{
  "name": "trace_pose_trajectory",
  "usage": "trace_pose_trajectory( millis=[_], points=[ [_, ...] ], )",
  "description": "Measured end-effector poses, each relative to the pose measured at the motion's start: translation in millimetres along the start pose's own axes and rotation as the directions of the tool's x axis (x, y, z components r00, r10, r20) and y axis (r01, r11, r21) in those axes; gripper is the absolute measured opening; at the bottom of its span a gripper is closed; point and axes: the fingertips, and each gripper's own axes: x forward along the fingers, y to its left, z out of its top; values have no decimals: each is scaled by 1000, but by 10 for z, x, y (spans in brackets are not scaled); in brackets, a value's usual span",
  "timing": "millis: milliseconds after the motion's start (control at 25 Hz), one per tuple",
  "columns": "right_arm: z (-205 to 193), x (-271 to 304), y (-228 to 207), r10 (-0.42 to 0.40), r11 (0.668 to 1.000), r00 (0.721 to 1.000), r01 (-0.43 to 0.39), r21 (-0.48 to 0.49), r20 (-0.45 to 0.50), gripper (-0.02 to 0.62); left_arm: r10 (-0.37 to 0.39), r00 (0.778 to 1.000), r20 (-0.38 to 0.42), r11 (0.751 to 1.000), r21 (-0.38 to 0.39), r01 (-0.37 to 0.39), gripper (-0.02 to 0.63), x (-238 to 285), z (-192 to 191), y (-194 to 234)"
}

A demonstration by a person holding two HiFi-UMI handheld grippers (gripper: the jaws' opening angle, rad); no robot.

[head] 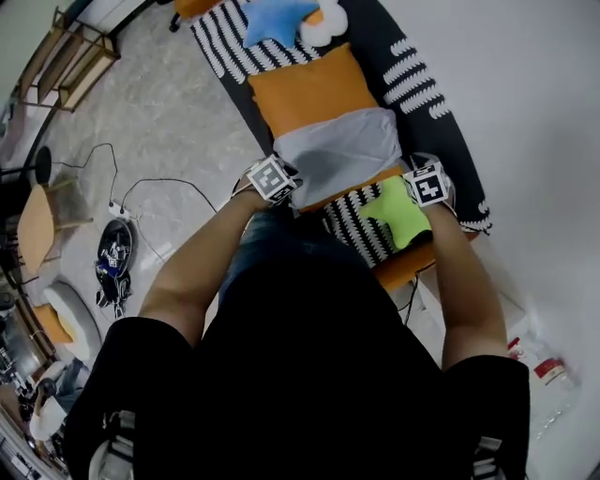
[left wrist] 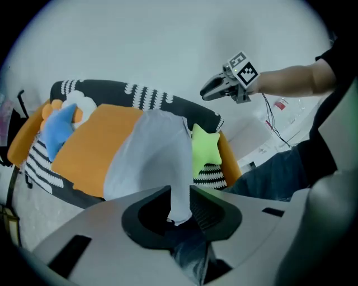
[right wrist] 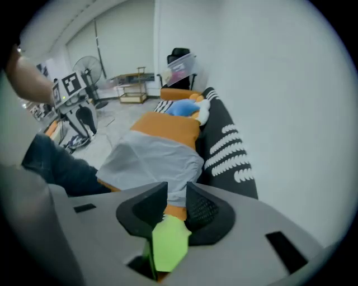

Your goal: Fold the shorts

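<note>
Grey shorts (head: pixel 342 141) lie across the orange seat (head: pixel 309 89) of a black-and-white patterned sofa. My left gripper (head: pixel 281 192) is at their near left corner. In the left gripper view its jaws (left wrist: pixel 180 204) stand apart, and a corner of the shorts (left wrist: pixel 151 162) shows in the gap. My right gripper (head: pixel 427 195) hovers at the near right, over a green star pillow (head: pixel 401 214). Its jaws (right wrist: pixel 174 204) stand apart too, with the shorts' edge (right wrist: pixel 154 159), orange seat and green pillow (right wrist: pixel 168 246) seen through the gap. Each gripper shows in the other's view: the right (left wrist: pixel 208 92), the left (right wrist: pixel 84 120).
A blue star pillow (head: pixel 274 19) and a white cushion (head: pixel 323 28) sit at the sofa's far end. A white wall (head: pixel 525 112) runs along the right. On the floor are cables with a power strip (head: pixel 117 208), wooden chairs (head: pixel 37 220), a rack (head: pixel 70 56) and a water bottle (head: pixel 548 375).
</note>
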Motion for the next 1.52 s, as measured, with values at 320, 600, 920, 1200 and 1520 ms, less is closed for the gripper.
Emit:
trace_pose_trajectory(
  millis=[320, 600, 920, 1200, 1520],
  points=[
    [336, -767, -389, -159, 946, 973, 103, 307, 165, 103, 84, 990, 111, 996, 12, -86, 121, -673, 892, 96],
    [530, -1286, -540, -237, 901, 937, 113, 420, 257, 103, 107, 975, 193, 990, 67, -122, 121, -1146, 1529, 103],
    [584, -1698, -724, -348, 839, 891, 158, 520, 291, 103, 110, 973, 205, 982, 132, -139, 121, -1331, 2053, 158],
    [545, -1876, -719, -433, 756, 866, 197, 624, 251, 103, 64, 959, 274, 976, 182, -118, 121, -1411, 2549, 212],
    [765, -2143, -694, -538, 672, 817, 269, 690, 206, 100, -28, 953, 303, 965, 257, -53, 120, -1596, 2957, 393]
  ],
)
